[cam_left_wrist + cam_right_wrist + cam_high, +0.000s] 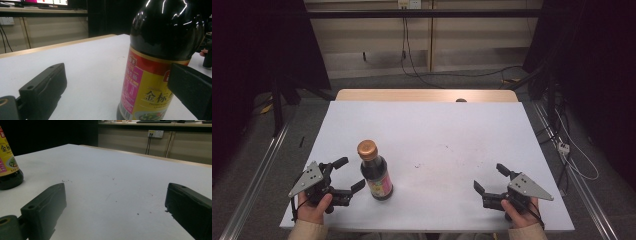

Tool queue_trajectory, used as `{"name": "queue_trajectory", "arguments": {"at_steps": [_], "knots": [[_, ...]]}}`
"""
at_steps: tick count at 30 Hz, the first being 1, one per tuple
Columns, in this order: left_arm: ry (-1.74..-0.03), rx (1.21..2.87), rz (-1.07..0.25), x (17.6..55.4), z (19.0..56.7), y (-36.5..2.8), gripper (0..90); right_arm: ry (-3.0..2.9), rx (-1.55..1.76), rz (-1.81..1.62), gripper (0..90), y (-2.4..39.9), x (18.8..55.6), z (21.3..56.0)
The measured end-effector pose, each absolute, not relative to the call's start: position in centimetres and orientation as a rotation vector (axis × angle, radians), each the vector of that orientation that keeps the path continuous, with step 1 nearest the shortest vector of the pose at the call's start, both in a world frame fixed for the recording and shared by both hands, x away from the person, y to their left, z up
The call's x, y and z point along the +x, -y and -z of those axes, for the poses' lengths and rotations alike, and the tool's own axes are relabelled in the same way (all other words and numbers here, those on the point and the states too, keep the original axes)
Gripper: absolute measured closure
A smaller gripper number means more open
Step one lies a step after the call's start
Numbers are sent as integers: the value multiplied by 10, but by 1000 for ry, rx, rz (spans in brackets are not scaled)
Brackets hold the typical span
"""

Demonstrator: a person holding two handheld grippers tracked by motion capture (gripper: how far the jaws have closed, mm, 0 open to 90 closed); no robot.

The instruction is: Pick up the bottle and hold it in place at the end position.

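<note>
The soy sauce bottle (375,171) is seen upright on the counter (447,125), its long axis vertical, just ahead of the spread, empty jaws of the left gripper (348,176), while the equally spread, empty right gripper (491,178) is held well apart from it.

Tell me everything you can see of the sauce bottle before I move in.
The bottle stands upright on the white table, near its front left. It looks like dark glass holding a near-black liquid, with a copper-coloured screw cap still on. A yellow, red and pink label with Chinese characters wraps its lower body. The open left gripper sits just beside it; nothing touches it but the table.
</note>
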State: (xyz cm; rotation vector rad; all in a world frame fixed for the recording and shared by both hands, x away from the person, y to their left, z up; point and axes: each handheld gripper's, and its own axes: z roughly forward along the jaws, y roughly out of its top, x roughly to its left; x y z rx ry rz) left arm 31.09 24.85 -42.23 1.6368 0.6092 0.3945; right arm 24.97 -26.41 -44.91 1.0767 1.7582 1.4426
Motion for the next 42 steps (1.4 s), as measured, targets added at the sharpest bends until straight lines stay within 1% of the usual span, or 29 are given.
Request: {"name": "queue_trajectory", "arguments": {"at_steps": [5,11,14,17,21,25,30,42], "knots": [[-605,1632,-368,310,422,-248,13,-1758,1078,-1443,32,264,250,449],[-547,1682,-354,308,421,-247,11,-1757,1077,-1445,33,265,250,449],[-551,1693,-347,308,420,-246,12,-1758,1078,-1444,33,265,250,449],[-566,1706,-342,308,420,-243,16,-1761,1076,-1443,33,264,250,449],[-554,1723,-331,309,421,-238,47,-1765,1072,-1441,33,263,251,449],[-542,1740,-320,310,421,-230,33,-1769,1065,-1439,33,263,251,449],[-530,1766,-314,311,421,-221,46,-1770,1065,-1442,33,262,251,449],[-547,1731,-307,314,416,-202,56,-1777,1068,-1443,34,262,252,449]]}}
